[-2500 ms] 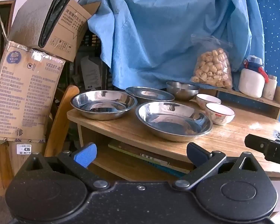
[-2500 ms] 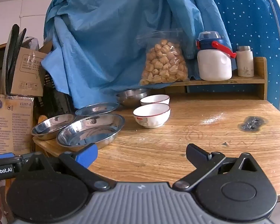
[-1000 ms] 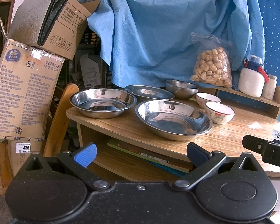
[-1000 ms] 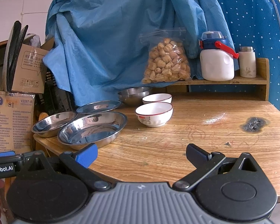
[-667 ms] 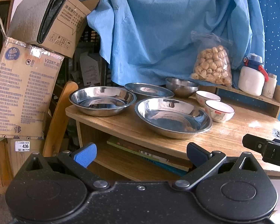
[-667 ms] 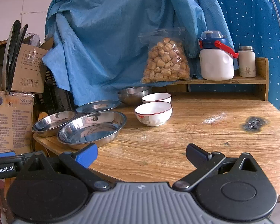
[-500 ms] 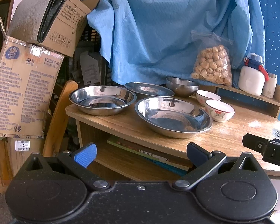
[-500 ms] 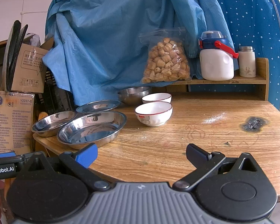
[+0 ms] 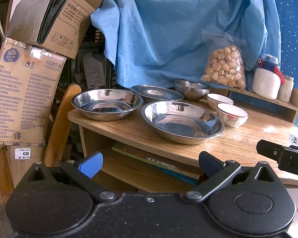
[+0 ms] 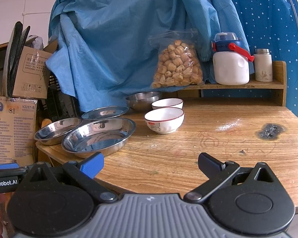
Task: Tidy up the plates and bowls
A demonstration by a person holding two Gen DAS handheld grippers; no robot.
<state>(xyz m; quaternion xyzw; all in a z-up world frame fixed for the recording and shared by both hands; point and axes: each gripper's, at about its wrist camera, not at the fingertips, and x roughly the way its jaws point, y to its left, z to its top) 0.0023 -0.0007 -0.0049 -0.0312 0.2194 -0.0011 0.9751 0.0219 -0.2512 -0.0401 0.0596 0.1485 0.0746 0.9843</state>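
On the wooden table (image 9: 248, 144) lie three steel plates: a deep one at the near middle (image 9: 182, 124), a deep one at the left corner (image 9: 107, 104), and a flat one behind them (image 9: 157, 93). A steel bowl (image 9: 191, 92) and two white red-rimmed bowls (image 9: 232, 117) (image 9: 218, 100) stand to the right. My left gripper (image 9: 150, 161) is open, in front of the table's edge, holding nothing. My right gripper (image 10: 150, 162) is open over the near table edge, well short of the nearer white bowl (image 10: 164, 120) and the big plate (image 10: 99, 134).
A raised shelf at the back (image 10: 248, 85) carries a bag of snacks (image 10: 176, 65), a white jug (image 10: 230, 67) and a small flask (image 10: 263, 65). Blue cloth (image 10: 129, 39) hangs behind. Cardboard boxes (image 9: 25, 89) and a wooden chair back (image 9: 59, 125) stand left of the table. Books (image 9: 155, 158) lie under it.
Both grippers have stayed open and nearly still. The left view has drifted slightly, so the dishes sit a little higher in it.
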